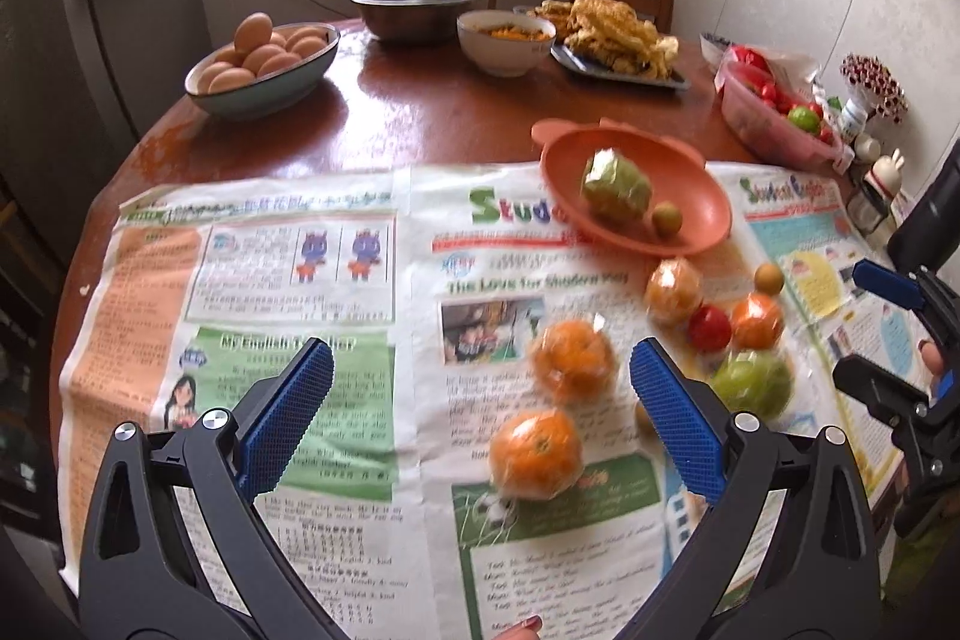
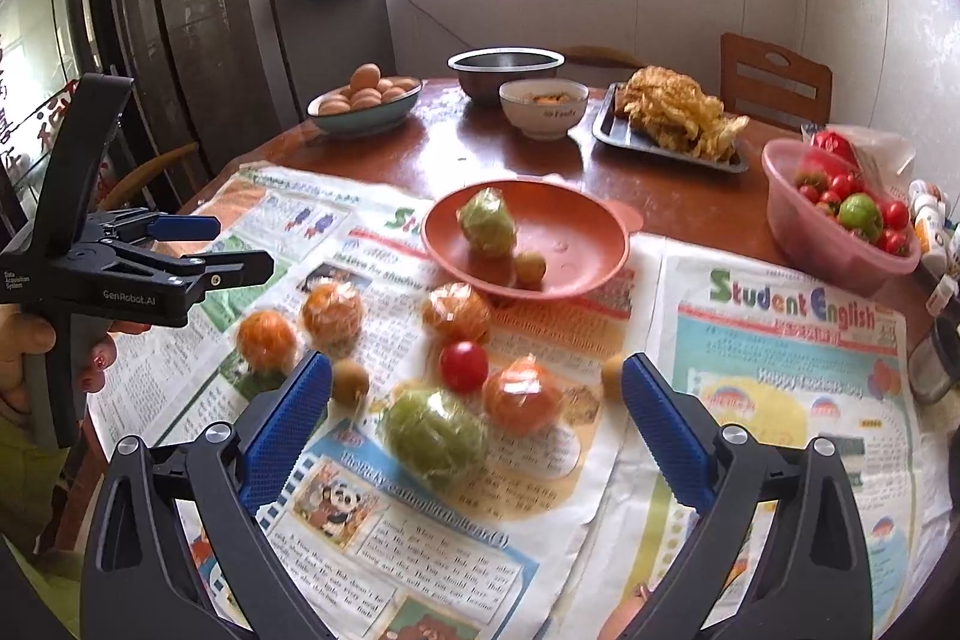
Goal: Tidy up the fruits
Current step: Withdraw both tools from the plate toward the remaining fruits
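An orange-red bowl [image 1: 690,184] [image 2: 576,244] on the newspaper holds a wrapped green fruit [image 1: 615,187] [image 2: 487,223] and a small brown fruit [image 1: 667,219] [image 2: 529,269]. In front of it lie several wrapped oranges [image 1: 536,454] [image 2: 521,395], a red tomato [image 1: 709,329] [image 2: 463,365], a wrapped green apple [image 1: 753,383] [image 2: 433,433] and small brown fruits [image 2: 350,381]. My left gripper [image 1: 480,400] is open and empty above the paper, left of the oranges. My right gripper [image 2: 477,403] is open and empty, with the green apple between its fingers' line.
The round wooden table [image 1: 456,118] carries a bowl of eggs [image 1: 261,67], a steel bowl [image 1: 417,7], a white bowl [image 1: 504,40], a tray of fried food [image 1: 618,40] and a pink tub of tomatoes [image 2: 840,214]. A chair [image 2: 774,79] stands behind.
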Demonstrator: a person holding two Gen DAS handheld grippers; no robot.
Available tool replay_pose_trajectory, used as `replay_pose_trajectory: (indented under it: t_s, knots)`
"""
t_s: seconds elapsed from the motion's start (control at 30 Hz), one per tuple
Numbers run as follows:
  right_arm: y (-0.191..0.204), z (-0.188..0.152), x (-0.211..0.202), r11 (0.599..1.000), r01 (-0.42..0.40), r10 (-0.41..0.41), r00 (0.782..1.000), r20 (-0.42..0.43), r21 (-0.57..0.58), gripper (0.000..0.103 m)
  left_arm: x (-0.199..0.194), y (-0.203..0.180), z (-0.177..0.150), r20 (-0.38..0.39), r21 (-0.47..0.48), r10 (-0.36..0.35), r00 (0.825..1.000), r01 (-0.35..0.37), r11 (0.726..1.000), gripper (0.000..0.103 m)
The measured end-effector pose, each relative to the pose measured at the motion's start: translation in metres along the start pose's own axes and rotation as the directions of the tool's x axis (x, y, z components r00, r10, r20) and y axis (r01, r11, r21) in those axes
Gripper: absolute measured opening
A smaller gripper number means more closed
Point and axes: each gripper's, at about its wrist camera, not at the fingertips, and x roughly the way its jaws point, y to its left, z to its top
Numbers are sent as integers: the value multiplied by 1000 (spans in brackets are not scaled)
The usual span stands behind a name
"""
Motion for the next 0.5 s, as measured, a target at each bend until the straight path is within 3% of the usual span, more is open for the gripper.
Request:
replay_pose_trajectory:
  t_s: [0.5]
  knots:
    - [8, -30, 15, 999, 18, -15, 997, -72, 50, 97, 13, -2, -36, -58, 45, 18, 998, -15, 999, 93]
